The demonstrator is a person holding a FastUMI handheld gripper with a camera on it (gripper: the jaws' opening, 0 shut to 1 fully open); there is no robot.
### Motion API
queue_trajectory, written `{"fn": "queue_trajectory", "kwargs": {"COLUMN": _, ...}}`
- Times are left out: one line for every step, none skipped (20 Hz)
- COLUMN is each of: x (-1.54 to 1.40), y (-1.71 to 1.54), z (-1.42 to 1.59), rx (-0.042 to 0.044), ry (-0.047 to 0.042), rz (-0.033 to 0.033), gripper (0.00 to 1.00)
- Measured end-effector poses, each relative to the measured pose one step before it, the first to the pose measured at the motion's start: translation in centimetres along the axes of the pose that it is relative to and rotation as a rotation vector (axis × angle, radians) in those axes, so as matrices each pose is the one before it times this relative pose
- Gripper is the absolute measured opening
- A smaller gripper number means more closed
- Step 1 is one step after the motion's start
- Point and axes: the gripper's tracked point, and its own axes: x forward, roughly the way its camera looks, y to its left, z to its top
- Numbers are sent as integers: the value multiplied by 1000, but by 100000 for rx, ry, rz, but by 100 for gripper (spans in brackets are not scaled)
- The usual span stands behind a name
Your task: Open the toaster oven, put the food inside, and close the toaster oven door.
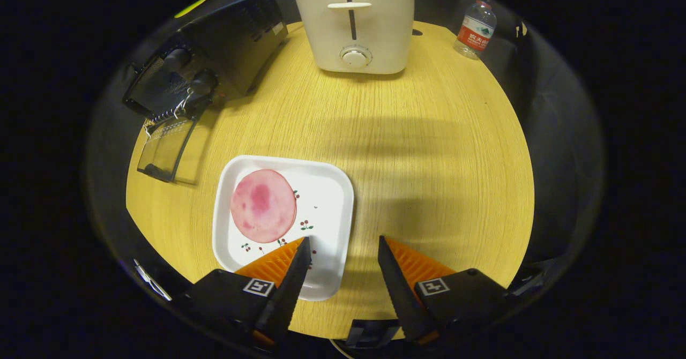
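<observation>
We see a pale yellow wood-grain table (429, 150). On it, the near plate (329, 198) is white, sprinkled with small red cherry sprigs, and the round slice of food (263, 205) on it is pink with darker magenta blotches. Far left, the toaster oven (225, 48) is black, its open door (163, 147) dark and see-through. The far toaster (355, 27) is cream-white with a grey slot. Far right, the clear bottle (475, 29) wears a red label. The gripper (343, 252) hangs with fingers spread.

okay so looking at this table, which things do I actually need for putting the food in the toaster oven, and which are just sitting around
Needed: toaster oven, its door already down; pink round slice on the white plate; the gripper, jaws open just short of the slice.

Just sitting: white toaster, water bottle.
</observation>
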Motion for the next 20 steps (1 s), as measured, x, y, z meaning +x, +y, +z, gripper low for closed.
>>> {"fn": "queue_trajectory", "kwargs": {"x": -31, "y": 276, "z": -64, "rx": -523, "ry": 907, "rz": 1211, "gripper": 67}}
{"fn": "queue_trajectory", "kwargs": {"x": 122, "y": 472, "z": 37, "rx": 1122, "ry": 1001, "rz": 1092, "gripper": 59}}
{"fn": "queue_trajectory", "kwargs": {"x": 144, "y": 465, "z": -147, "rx": 2079, "ry": 1640, "rz": 629, "gripper": 50}}
{"fn": "queue_trajectory", "kwargs": {"x": 186, "y": 18, "z": 151, "rx": 2049, "ry": 581, "rz": -328, "gripper": 42}}
{"fn": "queue_trajectory", "kwargs": {"x": 194, "y": -46, "z": -49, "rx": 449, "ry": 402, "rz": 945, "gripper": 33}}
{"fn": "queue_trajectory", "kwargs": {"x": -315, "y": 15, "z": 213, "rx": -4567, "ry": -75, "rz": 491, "gripper": 31}}
{"fn": "queue_trajectory", "kwargs": {"x": 136, "y": -177, "z": -151, "rx": -6822, "ry": -988, "rz": 297, "gripper": 29}}
{"fn": "queue_trajectory", "kwargs": {"x": -356, "y": -522, "z": 443, "rx": -4377, "ry": -1493, "rz": -1507, "gripper": 29}}
{"fn": "queue_trajectory", "kwargs": {"x": 394, "y": -230, "z": -242, "rx": 490, "ry": 717, "rz": -808, "gripper": 19}}
{"fn": "queue_trajectory", "kwargs": {"x": -170, "y": -126, "z": 338, "rx": 2850, "ry": 1034, "rz": -205, "gripper": 8}}
{"fn": "queue_trajectory", "kwargs": {"x": 19, "y": 216, "z": 57, "rx": 1987, "ry": 1501, "rz": 1117, "gripper": 8}}
{"fn": "queue_trajectory", "kwargs": {"x": 50, "y": 172, "z": 217, "rx": 1444, "ry": 144, "rz": 2760, "gripper": 8}}
{"fn": "queue_trajectory", "kwargs": {"x": 504, "y": -63, "z": -99, "rx": -3430, "ry": 1366, "rz": 1494, "gripper": 8}}
{"fn": "queue_trajectory", "kwargs": {"x": 127, "y": -47, "z": -47, "rx": -3928, "ry": -1417, "rz": 1139, "gripper": 3}}
{"fn": "queue_trajectory", "kwargs": {"x": -373, "y": 163, "z": -11, "rx": -1435, "ry": 89, "rz": 186, "gripper": 2}}
{"fn": "queue_trajectory", "kwargs": {"x": -26, "y": 139, "z": 50, "rx": -56, "ry": 167, "rz": 206, "gripper": 2}}
{"fn": "queue_trajectory", "kwargs": {"x": 154, "y": -99, "z": 10, "rx": -181, "ry": 51, "rz": 408, "gripper": 2}}
{"fn": "queue_trajectory", "kwargs": {"x": 59, "y": -36, "z": 58, "rx": 805, "ry": 576, "rz": 753, "gripper": 2}}
{"fn": "queue_trajectory", "kwargs": {"x": -36, "y": 131, "z": -179, "rx": 838, "ry": 891, "rz": 880, "gripper": 2}}
{"fn": "queue_trajectory", "kwargs": {"x": 23, "y": -41, "z": 55, "rx": 942, "ry": 163, "rz": 603, "gripper": 2}}
